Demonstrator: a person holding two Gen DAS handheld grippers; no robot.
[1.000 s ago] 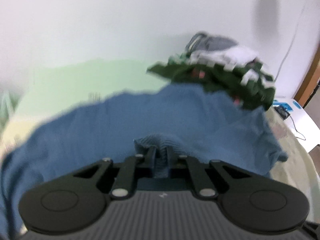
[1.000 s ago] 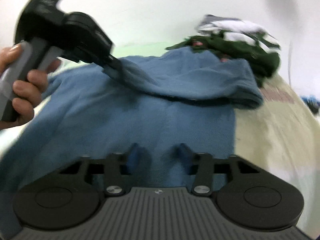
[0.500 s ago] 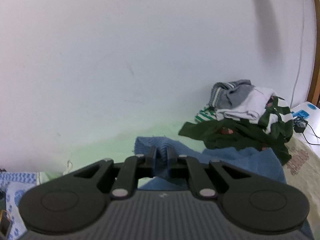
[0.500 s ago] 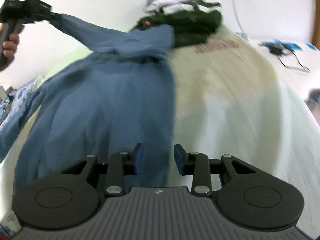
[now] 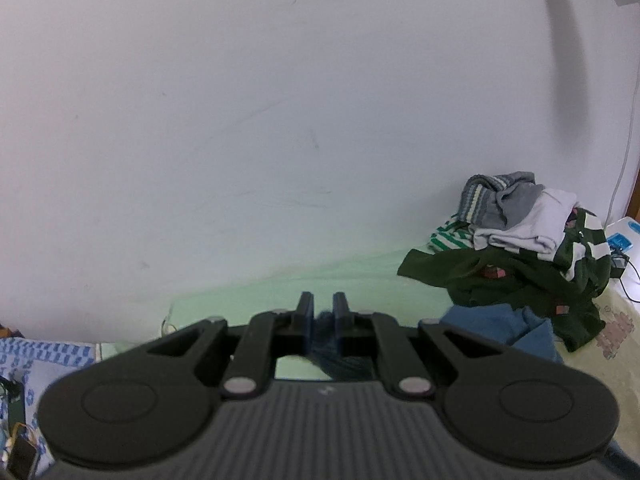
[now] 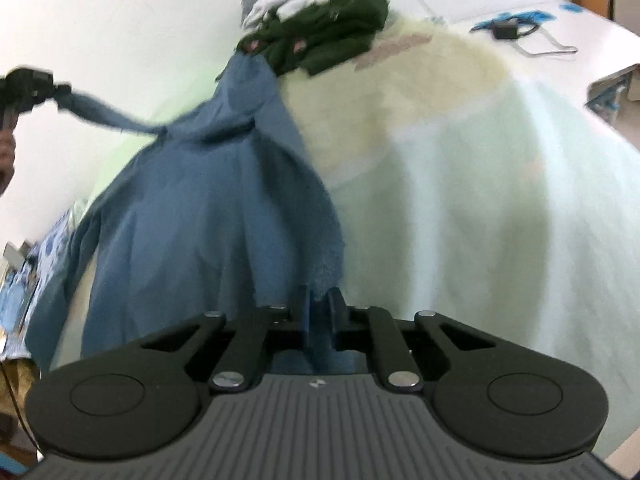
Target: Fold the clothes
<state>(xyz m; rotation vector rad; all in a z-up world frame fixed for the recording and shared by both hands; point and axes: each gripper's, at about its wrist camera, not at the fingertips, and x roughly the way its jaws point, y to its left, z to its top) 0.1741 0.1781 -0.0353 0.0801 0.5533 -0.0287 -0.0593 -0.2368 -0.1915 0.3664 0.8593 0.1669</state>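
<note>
A blue garment lies stretched over the bed, one end lifted into the air. In the right wrist view, my left gripper holds that raised end up at the far left, with a person's hand below it. In its own view the left gripper is shut on a bunch of blue fabric, and more of the blue garment shows lower right. My right gripper is closing its jaws on the garment's near hem, and blue cloth fills the narrow gap between them.
A heap of dark green, striped, white and grey clothes sits at the bed's far end by the wall, also the clothes heap. A pale green and cream bedcover spreads to the right. A charger with cable lies beyond. Blue patterned cloth is at left.
My left gripper has risen with the blue cloth, so its view now shows mostly wall. My right gripper has swung over to the garment's hem, and its jaws have come together on it.
</note>
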